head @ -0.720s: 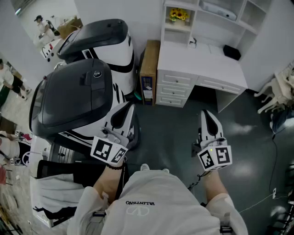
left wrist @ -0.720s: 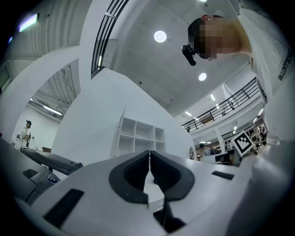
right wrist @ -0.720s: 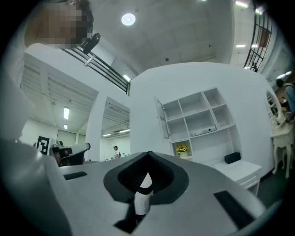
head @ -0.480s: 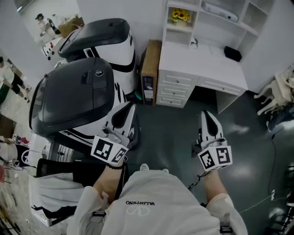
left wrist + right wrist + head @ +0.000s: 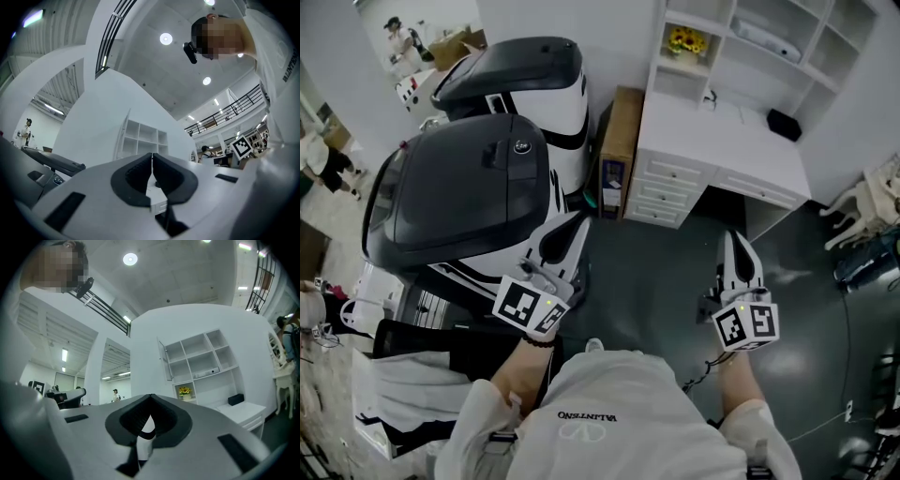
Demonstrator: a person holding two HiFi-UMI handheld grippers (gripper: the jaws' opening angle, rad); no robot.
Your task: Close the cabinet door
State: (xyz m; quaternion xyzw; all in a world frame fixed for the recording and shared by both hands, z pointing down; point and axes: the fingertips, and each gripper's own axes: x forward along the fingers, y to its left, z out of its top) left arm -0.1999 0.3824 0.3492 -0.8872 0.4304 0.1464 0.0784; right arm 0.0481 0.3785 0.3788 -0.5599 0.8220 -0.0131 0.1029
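Observation:
A white desk (image 5: 722,141) with a shelf hutch (image 5: 741,37) stands against the far wall. In the right gripper view the hutch (image 5: 201,359) has a narrow white cabinet door (image 5: 163,359) standing open at its upper left. The left gripper view shows the same door (image 5: 124,133) edge-on beside the shelves (image 5: 145,140). My left gripper (image 5: 578,223) is shut and holds nothing, level over the dark floor and well short of the desk. My right gripper (image 5: 732,240) is also shut and holds nothing, in front of the desk's open knee space.
Two large black-and-white machines (image 5: 459,187) (image 5: 520,75) fill the left side, close to my left gripper. A brown box (image 5: 619,141) stands between them and the desk drawers (image 5: 661,192). Yellow flowers (image 5: 687,42) and a black box (image 5: 785,125) sit on the desk. A white chair (image 5: 862,206) is at right.
The view has shifted, so the desk and the machines sit a little further right and lower in the picture. Both grippers stay shut and hold their places in front of me.

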